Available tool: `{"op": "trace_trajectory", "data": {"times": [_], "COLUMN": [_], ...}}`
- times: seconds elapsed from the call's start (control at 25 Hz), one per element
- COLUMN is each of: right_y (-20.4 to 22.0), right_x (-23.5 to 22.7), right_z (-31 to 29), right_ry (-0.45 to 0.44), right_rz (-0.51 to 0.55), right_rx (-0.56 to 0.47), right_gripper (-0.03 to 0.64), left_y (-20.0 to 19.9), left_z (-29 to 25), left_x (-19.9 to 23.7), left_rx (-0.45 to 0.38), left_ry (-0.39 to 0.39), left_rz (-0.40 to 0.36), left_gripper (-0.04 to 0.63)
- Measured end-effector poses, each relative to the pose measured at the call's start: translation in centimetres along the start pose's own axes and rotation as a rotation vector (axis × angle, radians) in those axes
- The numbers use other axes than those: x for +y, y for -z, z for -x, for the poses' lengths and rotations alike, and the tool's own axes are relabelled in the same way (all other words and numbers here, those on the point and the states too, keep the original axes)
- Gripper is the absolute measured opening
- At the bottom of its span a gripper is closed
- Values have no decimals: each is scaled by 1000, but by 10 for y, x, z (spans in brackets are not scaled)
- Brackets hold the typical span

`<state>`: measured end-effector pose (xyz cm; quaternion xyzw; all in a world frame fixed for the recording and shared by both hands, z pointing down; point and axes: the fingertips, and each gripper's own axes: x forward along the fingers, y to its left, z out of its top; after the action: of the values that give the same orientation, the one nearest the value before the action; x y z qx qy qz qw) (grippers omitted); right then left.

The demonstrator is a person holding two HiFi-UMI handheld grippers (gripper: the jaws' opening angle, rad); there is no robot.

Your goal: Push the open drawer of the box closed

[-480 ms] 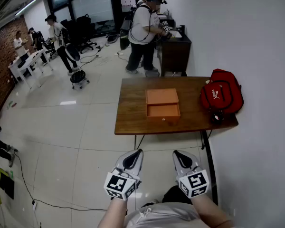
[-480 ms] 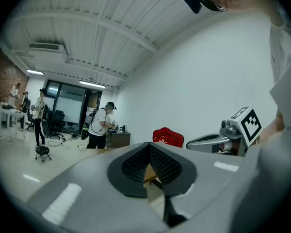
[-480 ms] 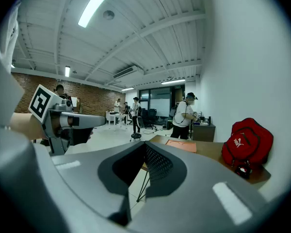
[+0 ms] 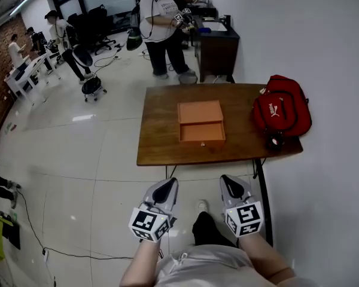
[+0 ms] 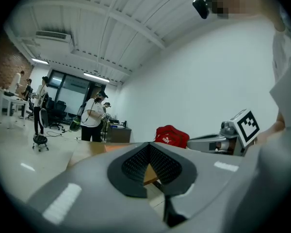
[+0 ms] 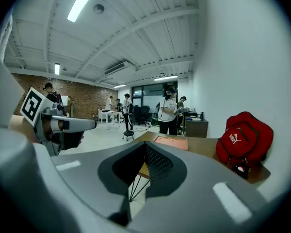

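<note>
An orange box [image 4: 200, 112] lies in the middle of a wooden table [image 4: 161, 142], well ahead of me. Its drawer [image 4: 201, 133] stands pulled out toward the table's near edge. Both grippers hang low in front of my body, short of the table and touching nothing. My left gripper [image 4: 167, 188] is shut and empty, as is my right gripper [image 4: 231, 186]. In the left gripper view the shut left gripper [image 5: 148, 152] hides most of the table. In the right gripper view the box [image 6: 171, 142] shows flat and far beyond the shut right gripper [image 6: 144, 150].
A red backpack [image 4: 280, 110] sits on the table's right end, against the white wall [image 4: 323, 52]. A dark cabinet [image 4: 217, 46] stands behind the table with people [image 4: 158, 26] at it. Office chairs [image 4: 91, 84] and more people fill the far left. A cable [image 4: 60, 253] runs over the floor.
The table and box look slightly nearer and sit higher in view. My grippers keep the same pose, both shut. A shoe now shows between them.
</note>
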<state>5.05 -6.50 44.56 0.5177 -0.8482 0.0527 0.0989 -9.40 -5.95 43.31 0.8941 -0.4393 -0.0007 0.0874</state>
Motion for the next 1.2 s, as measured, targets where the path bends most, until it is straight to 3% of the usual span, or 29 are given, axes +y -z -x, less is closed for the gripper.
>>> {"op": "trace_trajectory", "data": {"times": [0.16,0.48,0.84,1.08,1.2], "right_y": [20,86,172,192,189], "right_x": [-29,-84,-134,-155,-162], "right_z": [-44,-147,-219,-232,-240], "right_ry": [-17,-65,-43,15,20], "right_rz": [11,-43,-121,-164,-164], "right_rx": [50,244,439,500,501], "right_gripper": [6,6,6,6,6], "left_y": [29,90,186,203,199], "left_z": [-44,-142,-230,-248,-258], "left_x": [28,82,112,124,130], "left_rx": [72,207,397,436,418], "left_ry": [-42,-67,-67,-107,-133], "left_rz": [5,94,193,227,302], "left_gripper": [-6,-6,6,6,6]}}
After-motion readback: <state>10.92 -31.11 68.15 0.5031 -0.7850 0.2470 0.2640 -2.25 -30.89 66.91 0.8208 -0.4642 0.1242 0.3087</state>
